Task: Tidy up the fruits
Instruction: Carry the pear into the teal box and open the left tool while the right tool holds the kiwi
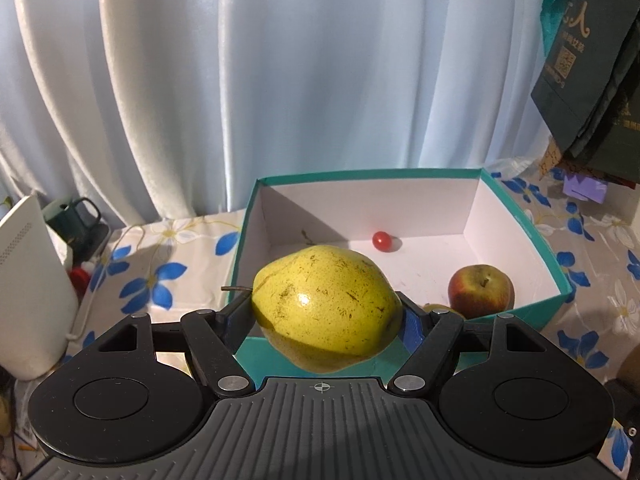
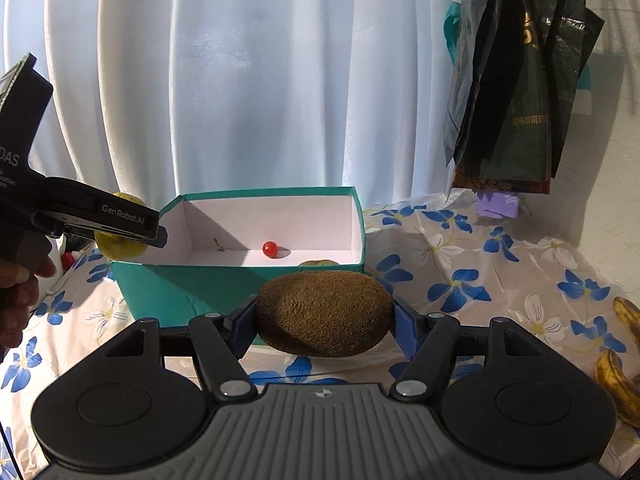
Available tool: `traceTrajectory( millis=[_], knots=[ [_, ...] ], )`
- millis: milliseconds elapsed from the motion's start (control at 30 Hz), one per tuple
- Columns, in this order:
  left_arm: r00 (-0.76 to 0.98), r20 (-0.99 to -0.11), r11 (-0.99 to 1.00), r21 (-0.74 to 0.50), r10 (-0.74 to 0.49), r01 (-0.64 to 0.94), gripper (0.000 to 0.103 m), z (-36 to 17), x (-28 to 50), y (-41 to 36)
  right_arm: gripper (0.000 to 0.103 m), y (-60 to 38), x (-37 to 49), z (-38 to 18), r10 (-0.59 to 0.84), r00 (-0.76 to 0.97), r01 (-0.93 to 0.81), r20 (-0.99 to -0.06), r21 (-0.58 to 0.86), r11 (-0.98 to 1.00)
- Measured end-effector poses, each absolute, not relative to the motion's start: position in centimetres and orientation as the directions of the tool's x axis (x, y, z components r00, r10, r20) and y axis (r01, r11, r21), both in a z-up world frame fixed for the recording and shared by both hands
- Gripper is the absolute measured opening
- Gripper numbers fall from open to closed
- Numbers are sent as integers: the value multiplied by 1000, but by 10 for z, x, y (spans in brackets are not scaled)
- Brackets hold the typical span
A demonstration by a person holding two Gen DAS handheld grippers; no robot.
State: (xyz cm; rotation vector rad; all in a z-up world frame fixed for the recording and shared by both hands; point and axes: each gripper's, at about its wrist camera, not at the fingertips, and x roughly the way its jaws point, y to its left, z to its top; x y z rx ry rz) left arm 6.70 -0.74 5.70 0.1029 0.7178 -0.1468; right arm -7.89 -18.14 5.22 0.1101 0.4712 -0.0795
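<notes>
A yellow-green pear [image 1: 326, 312], smooth-skinned, glossy and flecked with brown, is clamped between the fingers of the left gripper [image 1: 326, 316]; its thin stem is pointed to the left, and it is held above the near wall of a teal cardboard box [image 1: 516, 216]; the fingers are spread about as wide as the fruit and pressed against its sides. A fuzzy, brown, oval kiwi [image 2: 324, 314] is gripped crosswise by the right gripper [image 2: 324, 320], whose blue-padded fingers are closed on its two ends; it is held clear of the counter [image 2: 500, 280], just in front of the box. The box is rectangular, open-topped, matte white inside; the counter is covered by a glossy cloth printed with blue and white flowers; pale, softly folded curtains [image 1: 280, 80] are hung behind.

In the left wrist view, a small round cherry tomato [image 1: 381, 240] is seen on the box floor towards the back, and a red-and-yellow apple [image 1: 480, 290] in the near right corner; the apple is not visible from the right wrist, where only the tomato and a yellowish fruit top by the near wall are shown. Only in the right wrist view are found two brown-spotted bananas [image 2: 618, 376] at the right edge of the counter, and the left gripper seen from the side, with a person's hand [image 2: 18, 292] on its grip.
</notes>
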Motion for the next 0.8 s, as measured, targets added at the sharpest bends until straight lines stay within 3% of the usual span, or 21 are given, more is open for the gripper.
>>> traceTrajectory(
  millis=[800],
  knots=[
    [707,-703,983,67,-77,173,78,29,116,-35,68,-205,-76,55,-136,885,199,-446,97,975]
  ],
)
